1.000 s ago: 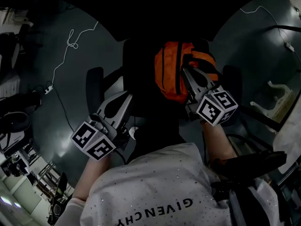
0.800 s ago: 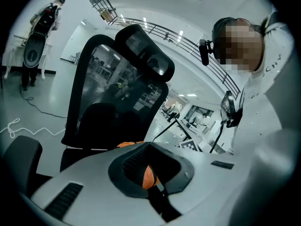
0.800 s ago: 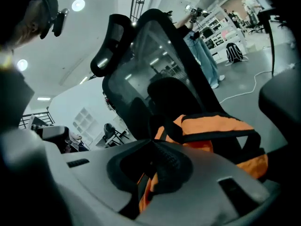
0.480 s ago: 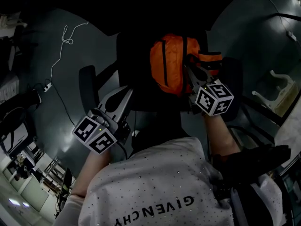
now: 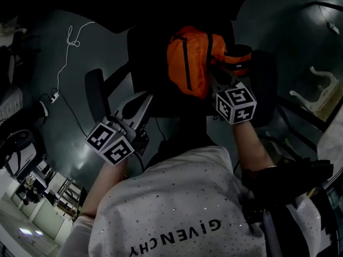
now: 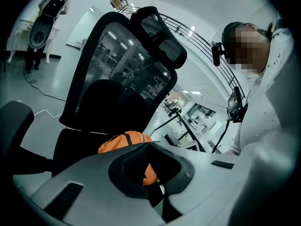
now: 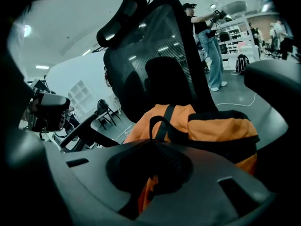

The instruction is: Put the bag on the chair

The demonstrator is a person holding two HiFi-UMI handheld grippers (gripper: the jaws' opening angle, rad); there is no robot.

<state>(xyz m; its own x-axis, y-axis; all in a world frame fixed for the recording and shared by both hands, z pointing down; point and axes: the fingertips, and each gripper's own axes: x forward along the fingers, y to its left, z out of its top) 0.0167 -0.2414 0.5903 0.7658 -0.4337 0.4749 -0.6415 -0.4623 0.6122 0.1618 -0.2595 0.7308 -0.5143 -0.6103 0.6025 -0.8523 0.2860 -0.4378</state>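
Orange soft-fabric bag with black straps (image 5: 190,60): over the seat of black mesh-backed office chair (image 6: 122,65), just before its backrest, pinched by black carrying loop (image 7: 157,121) in right gripper (image 5: 214,78). Left gripper (image 5: 143,101): pressed together on nothing, beside the seat. Likely light, limp, sagging; best taken by loop, not slack cloth.

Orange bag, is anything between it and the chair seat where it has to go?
Nothing visible does. The orange bag is held by its black strap in the right gripper, over the seat of the office chair, before the backrest. The dark seat shows no other object.
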